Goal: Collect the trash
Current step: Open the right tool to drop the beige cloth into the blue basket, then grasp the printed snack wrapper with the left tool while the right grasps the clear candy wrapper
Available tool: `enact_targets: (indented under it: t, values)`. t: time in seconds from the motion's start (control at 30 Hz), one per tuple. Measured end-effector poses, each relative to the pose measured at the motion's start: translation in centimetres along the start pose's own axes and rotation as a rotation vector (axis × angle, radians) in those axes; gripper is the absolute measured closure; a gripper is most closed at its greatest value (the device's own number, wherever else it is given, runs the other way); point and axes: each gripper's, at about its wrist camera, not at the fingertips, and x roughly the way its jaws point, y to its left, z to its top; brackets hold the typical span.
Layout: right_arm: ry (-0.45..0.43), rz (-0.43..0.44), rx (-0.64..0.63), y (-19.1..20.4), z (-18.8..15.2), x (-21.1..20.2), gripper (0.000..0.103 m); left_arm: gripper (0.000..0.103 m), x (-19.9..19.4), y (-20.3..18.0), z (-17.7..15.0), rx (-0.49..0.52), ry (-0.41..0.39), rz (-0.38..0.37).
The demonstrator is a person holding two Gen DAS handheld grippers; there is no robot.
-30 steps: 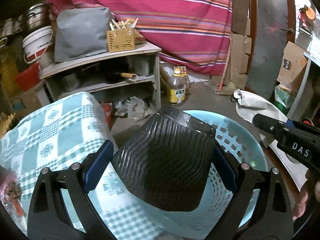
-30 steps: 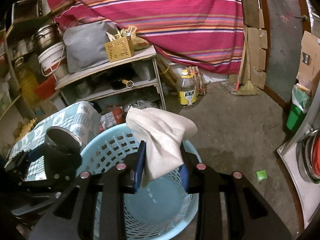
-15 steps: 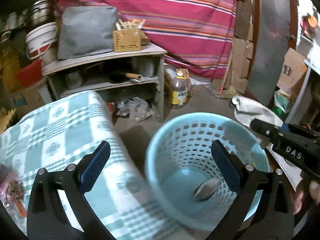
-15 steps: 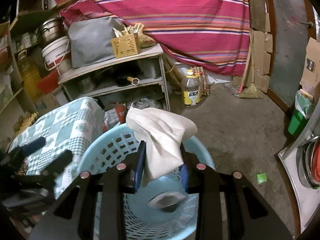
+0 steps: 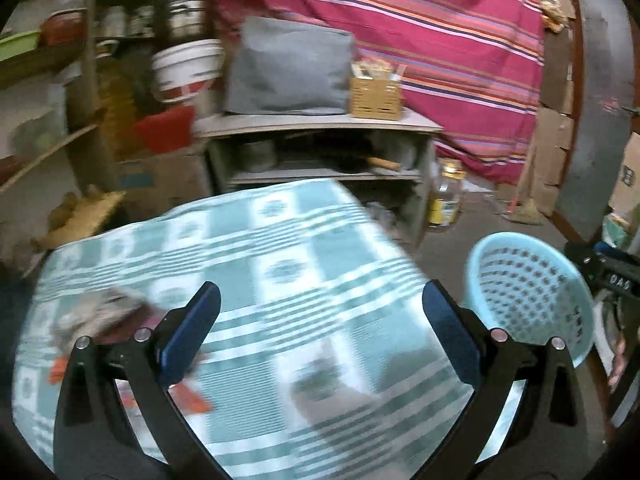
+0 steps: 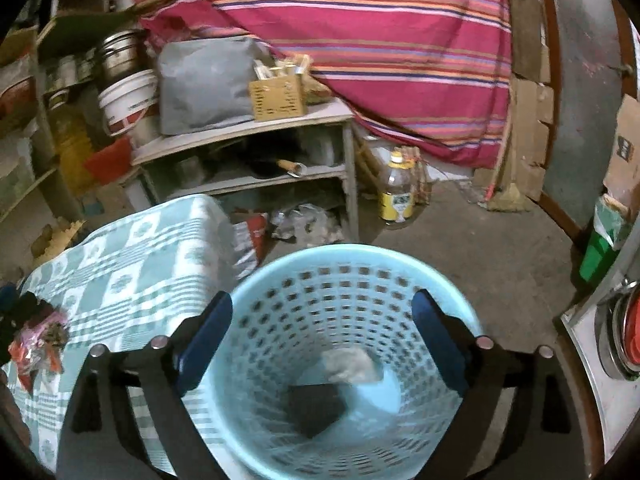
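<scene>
- Across the back of the room: one striped red cloth (image 6: 384, 40), hanging wide behind everything.
- In front of it, one low shelf unit (image 6: 248, 152); on top, one grey bag (image 6: 204, 84) and one small woven box (image 6: 278, 100) side by side, touching or nearly so.
- Left of the shelf: one white bucket (image 6: 124, 100), with one metal pot (image 6: 116, 54) stacked above.
- On the floor right of the shelf: one clear bottle with yellow label (image 6: 396, 192), upright.
- Near foreground left: one table under a green-and-white checked cloth (image 5: 280, 264); blurred in the left wrist view.
- On that cloth, near its left edge: one cluster of crumpled wrappers (image 6: 38, 344), pink, red and orange; piece count not readable.
- Beside the table, on the floor: one light blue perforated basket (image 6: 360, 272), upright.
- Inside the basket, at the bottom: two items, one dark crushed cup (image 6: 316, 404) and one pale crumpled cloth (image 6: 352, 364), touching.
- Above the basket: right gripper (image 6: 322, 344), jaws spread wide, nothing between them.
- Above the table: left gripper (image 5: 320, 332), jaws likewise parted and bare, wrappers just off its left finger.
</scene>
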Motion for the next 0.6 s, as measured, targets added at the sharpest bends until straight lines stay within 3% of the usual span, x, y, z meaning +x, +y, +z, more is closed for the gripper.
enact_targets:
  t: [0.17,0.37,0.6]
  values:
    - [-0.018,0.067,-0.072,6.3,-0.9,-0.7,0.009,0.006,-2.2,8.1,-2.1,-0.020,0.010,0.127]
    - [0.000,0.123,-0.209,14.8,-2.4,-0.2,0.009,0.006,-2.2,16.4,-3.6,-0.067,0.062,0.238]
    - [0.051,0.186,-0.190,18.8,-2.8,1.4,0.009,0.006,0.0,22.4,-5.9,-0.151,0.138,0.213]
